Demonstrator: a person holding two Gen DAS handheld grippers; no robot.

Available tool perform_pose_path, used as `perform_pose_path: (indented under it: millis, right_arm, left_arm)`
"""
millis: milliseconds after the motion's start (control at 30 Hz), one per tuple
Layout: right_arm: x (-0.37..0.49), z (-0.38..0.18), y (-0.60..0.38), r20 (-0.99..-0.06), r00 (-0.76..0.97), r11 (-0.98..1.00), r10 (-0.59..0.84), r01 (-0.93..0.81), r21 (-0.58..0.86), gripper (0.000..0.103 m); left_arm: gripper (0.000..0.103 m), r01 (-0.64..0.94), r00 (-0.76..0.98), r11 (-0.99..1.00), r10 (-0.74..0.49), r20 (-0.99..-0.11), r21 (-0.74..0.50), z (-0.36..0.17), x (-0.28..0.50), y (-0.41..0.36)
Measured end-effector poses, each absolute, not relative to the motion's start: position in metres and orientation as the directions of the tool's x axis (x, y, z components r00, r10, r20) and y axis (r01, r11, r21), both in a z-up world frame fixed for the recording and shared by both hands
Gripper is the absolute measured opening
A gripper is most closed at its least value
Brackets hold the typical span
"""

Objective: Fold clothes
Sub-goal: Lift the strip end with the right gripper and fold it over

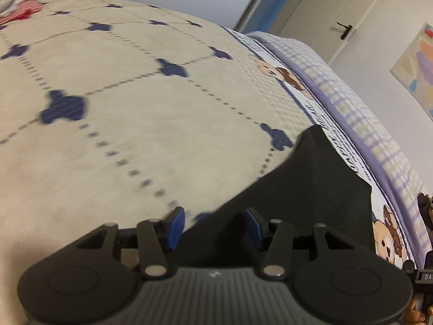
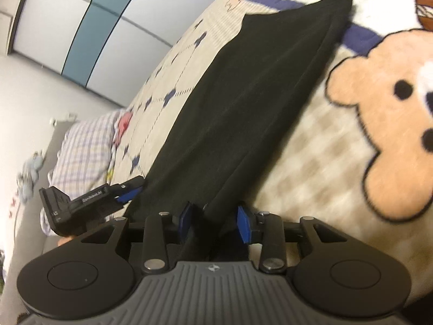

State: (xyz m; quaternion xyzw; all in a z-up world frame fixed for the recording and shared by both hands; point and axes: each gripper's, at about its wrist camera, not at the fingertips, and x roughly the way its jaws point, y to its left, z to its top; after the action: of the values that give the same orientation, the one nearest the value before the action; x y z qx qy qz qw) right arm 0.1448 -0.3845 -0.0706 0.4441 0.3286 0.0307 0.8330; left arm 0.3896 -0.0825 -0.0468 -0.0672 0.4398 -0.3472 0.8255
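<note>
Black garment lies long on the bed, beside the bear print. Right hand-held gripper straddles its near end, pads apart; left hand-held gripper open over its edge. Pinch both corners evenly before folding.

Even indoor light, motion blur, fisheye warping

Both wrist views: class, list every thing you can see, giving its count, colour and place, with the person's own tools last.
black garment: one, black, lying long across the bedspread, near end between both grippers' fingers
bedspread: one, beige with navy motifs and bear border, covering the bed
checked pillow: one, lilac-white check, far end of bed
red striped cloth: one, red-white, beside the pillow
wardrobe: one, white and teal, behind the bed
wall poster: one, multicoloured, on the wall
left gripper: black, blue pads, open
right gripper: black, blue pads, open
</note>
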Motion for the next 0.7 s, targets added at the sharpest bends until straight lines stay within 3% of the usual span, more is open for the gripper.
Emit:
perform_pose_path:
  millis: [100, 133, 167, 200, 267, 400, 500, 567, 600, 633, 700]
  right_arm:
    - [0.146, -0.07, -0.391, -0.514, 0.798, 0.601, 0.316, 0.251, 0.759, 0.038]
    - [0.147, -0.07, -0.393, -0.514, 0.8, 0.603, 0.31, 0.253, 0.757, 0.037]
    - [0.148, -0.071, -0.393, -0.515, 0.802, 0.608, 0.304, 0.253, 0.753, 0.034]
    - [0.149, -0.071, -0.393, -0.517, 0.803, 0.616, 0.296, 0.253, 0.746, 0.027]
    - [0.147, -0.068, -0.393, -0.528, 0.805, 0.647, 0.27, 0.254, 0.719, 0.012]
    - [0.144, -0.057, -0.396, -0.507, 0.832, 0.689, 0.226, 0.232, 0.687, 0.007]
    - [0.152, -0.069, -0.391, -0.569, 0.798, 0.736, 0.201, 0.261, 0.625, 0.006]
    - [0.149, -0.08, -0.396, -0.558, 0.803, 0.709, 0.21, 0.268, 0.652, 0.006]
    - [0.149, -0.081, -0.4, -0.552, 0.804, 0.687, 0.223, 0.272, 0.674, 0.008]
    - [0.15, -0.08, -0.405, -0.545, 0.804, 0.664, 0.238, 0.275, 0.695, 0.013]
    - [0.146, -0.076, -0.417, -0.531, 0.82, 0.64, 0.214, 0.293, 0.711, 0.03]
  left_arm:
    - [0.049, 0.543, 0.353, 0.735, -0.638, -0.684, -0.406, -0.049, 0.39, -0.113]
    - [0.044, 0.548, 0.352, 0.735, -0.636, -0.686, -0.4, -0.05, 0.39, -0.121]
    - [0.025, 0.552, 0.351, 0.735, -0.634, -0.689, -0.394, -0.051, 0.389, -0.128]
    - [0.013, 0.556, 0.352, 0.735, -0.632, -0.691, -0.389, -0.052, 0.389, -0.136]
    - [0.007, 0.558, 0.388, 0.743, -0.627, -0.675, -0.369, -0.05, 0.386, -0.14]
    - [0.006, 0.536, 0.476, 0.768, -0.617, -0.626, -0.35, -0.046, 0.384, -0.136]
    - [0.008, 0.532, 0.464, 0.775, -0.604, -0.648, -0.341, -0.057, 0.387, -0.135]
    - [0.015, 0.536, 0.451, 0.766, -0.614, -0.647, -0.354, -0.06, 0.388, -0.133]
    - [0.017, 0.535, 0.437, 0.756, -0.629, -0.643, -0.376, -0.059, 0.39, -0.131]
    - [0.025, 0.534, 0.423, 0.746, -0.643, -0.639, -0.397, -0.057, 0.392, -0.13]
    - [0.04, 0.532, 0.402, 0.727, -0.668, -0.626, -0.434, -0.055, 0.398, -0.126]
